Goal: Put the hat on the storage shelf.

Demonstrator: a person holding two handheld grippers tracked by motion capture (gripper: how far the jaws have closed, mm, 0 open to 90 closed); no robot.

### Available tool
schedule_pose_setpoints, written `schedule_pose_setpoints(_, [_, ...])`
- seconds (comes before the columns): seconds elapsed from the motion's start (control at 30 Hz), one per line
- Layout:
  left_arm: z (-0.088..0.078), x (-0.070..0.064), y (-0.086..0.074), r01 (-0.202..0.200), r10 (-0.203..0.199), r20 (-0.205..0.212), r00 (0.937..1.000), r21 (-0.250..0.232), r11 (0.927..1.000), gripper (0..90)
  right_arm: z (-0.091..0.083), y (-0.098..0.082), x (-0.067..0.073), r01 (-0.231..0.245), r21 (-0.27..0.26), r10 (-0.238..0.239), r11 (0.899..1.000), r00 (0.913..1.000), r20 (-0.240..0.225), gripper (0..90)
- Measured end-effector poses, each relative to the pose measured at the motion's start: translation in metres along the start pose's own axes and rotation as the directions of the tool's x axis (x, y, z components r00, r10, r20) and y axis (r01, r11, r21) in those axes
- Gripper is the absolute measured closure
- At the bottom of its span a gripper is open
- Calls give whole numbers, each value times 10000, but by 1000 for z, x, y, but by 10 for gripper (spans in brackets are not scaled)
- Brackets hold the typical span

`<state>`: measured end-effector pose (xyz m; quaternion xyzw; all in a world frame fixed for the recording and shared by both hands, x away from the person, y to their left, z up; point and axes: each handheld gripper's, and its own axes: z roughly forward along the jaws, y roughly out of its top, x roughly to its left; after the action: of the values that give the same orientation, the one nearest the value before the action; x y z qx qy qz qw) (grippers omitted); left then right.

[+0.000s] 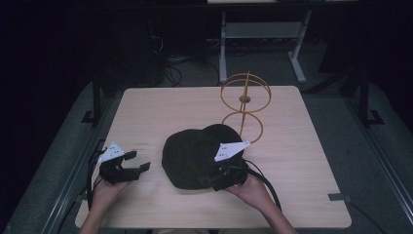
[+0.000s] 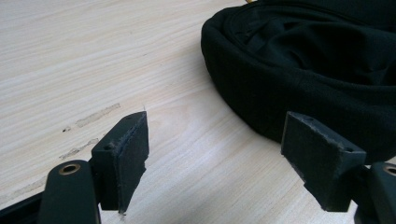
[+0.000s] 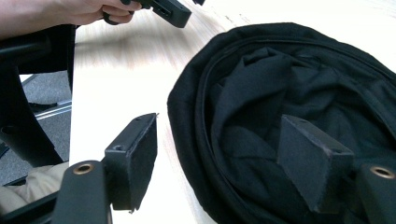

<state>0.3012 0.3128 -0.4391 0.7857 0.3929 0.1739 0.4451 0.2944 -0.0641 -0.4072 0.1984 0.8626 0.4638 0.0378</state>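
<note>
Pale wooden table (image 1: 302, 161) carries a black fabric cap (image 1: 195, 156) lying crown-down near its front middle, with an orange wire stand (image 1: 245, 105) just behind it. Right gripper (image 1: 216, 181) hangs over the cap's near rim, jaws apart astride the rim without pressing it. Left gripper (image 1: 139, 163) rests on the wood beside the cap, jaws wide and empty.

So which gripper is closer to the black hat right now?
Right. The right gripper straddles the black hat's near rim, jaws open; the left gripper rests apart on the table, beside it.
</note>
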Motion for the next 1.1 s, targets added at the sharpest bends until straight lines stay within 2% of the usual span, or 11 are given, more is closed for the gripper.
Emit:
schedule_pose_setpoints(0.17, [0, 0, 0, -6, 6, 27, 10000, 38, 10000, 231, 4, 2, 3, 122, -63, -123, 9999, 9998, -162, 338])
schedule_pose_setpoints(0.23, [0, 0, 0, 20, -20, 43, 10000, 35, 10000, 231, 6, 4, 7, 273, -103, -275, 9996, 9992, -284, 396])
schedule_pose_setpoints(0.4, [1, -1, 0, 55, -55, 73, 10000, 14, 10000, 231, 10, 7, 9, 501, -59, -503, 9987, 9978, -429, 459])
schedule_pose_setpoints(0.57, [1, -1, 0, -34, 34, 98, 9999, 49, 10000, 231, 24, 7, 7, 616, 381, -591, 9974, 9962, -639, 478])
schedule_pose_setpoints(0.67, [0, -1, 0, 2, -2, 119, 9999, 24, 10000, 231, 34, 4, 3, 487, 773, -435, 9958, 9968, -677, 492])
schedule_pose_setpoints(0.77, [1, -1, 0, -1, 1, 131, 9999, 33, 10000, 232, 37, 2, 2, 351, 909, -287, 9952, 9971, -711, 497])
schedule_pose_setpoints(1.0, [1, -1, 0, -43, 42, 142, 9999, 56, 10000, 231, 49, -3, 4, 405, 1418, -326, 9891, 9978, -573, 548])
schedule_pose_setpoints(1.1, [1, -1, 0, -39, 38, 143, 9999, 73, 10000, 231, 53, -6, 6, 645, 1648, -602, 9842, 9977, -312, 580])
